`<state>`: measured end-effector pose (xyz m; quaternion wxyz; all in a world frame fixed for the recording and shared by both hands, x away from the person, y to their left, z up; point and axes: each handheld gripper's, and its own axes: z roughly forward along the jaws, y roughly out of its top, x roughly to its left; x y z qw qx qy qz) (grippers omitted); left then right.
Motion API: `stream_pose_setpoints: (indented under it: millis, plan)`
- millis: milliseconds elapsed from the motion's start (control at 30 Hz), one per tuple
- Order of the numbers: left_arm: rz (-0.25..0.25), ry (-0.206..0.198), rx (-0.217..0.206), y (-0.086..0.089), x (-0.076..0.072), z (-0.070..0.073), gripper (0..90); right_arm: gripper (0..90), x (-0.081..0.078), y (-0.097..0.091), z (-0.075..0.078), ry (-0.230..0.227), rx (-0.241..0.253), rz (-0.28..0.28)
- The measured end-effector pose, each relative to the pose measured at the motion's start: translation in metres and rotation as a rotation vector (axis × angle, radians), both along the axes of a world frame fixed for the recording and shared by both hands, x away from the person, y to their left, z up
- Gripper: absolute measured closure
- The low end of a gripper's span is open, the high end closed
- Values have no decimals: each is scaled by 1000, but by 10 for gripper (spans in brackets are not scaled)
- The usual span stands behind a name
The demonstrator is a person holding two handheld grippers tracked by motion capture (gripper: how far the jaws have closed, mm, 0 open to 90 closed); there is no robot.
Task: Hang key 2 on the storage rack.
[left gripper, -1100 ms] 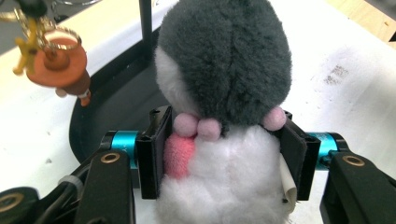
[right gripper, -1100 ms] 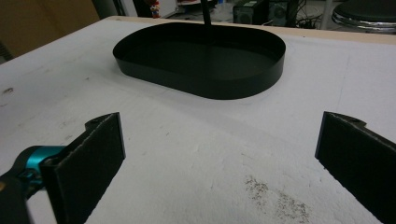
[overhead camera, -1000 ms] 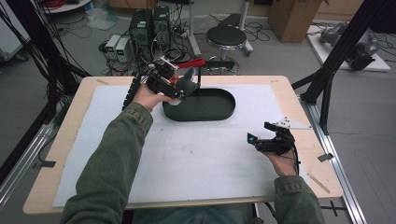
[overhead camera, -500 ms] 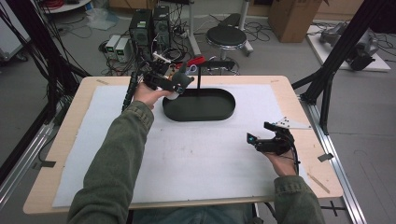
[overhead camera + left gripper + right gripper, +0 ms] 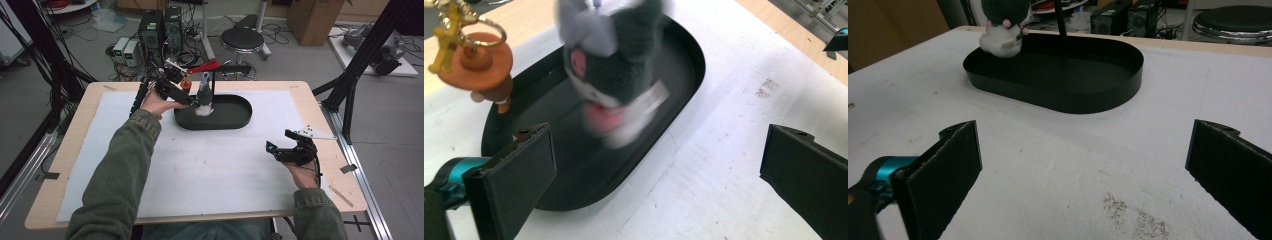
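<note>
Even indoor light — blurred plush toy (image 5: 616,75)

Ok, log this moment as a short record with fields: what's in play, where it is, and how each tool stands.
item: grey and white plush toy, blurred, hanging over the left end of the tray
hanger: thin black stand rising from the tray
tray: black oval plastic tray on the white mat
other hanging item: orange keychain charm on a gold ring
left tool: jaws have just been opening, now wide, nothing between them
right tool: open, empty, low over the mat
</note>
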<state>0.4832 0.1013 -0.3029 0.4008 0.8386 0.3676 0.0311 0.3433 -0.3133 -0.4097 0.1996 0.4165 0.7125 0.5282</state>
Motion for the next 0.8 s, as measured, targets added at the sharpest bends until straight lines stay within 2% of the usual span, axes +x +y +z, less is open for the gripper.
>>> stream_pose_setpoints:
  millis: [67,167,300,400,800]
  plan:
    - [-24,-8,0,-2,-3,1,17,6,0,0,0,1,0,0]
    - [-48,-55,20,-6,-10,3,17,6,0,0,0,-1,-3,-2]
    - [-57,-91,13,-6,-19,5,17,6,0,0,0,2,-1,-2]
    - [-56,-108,23,-3,-24,6,17,6,0,0,0,3,-1,-2]
    - [-9,-127,23,26,-41,0,17,6,-2,1,0,-2,-8,-1]
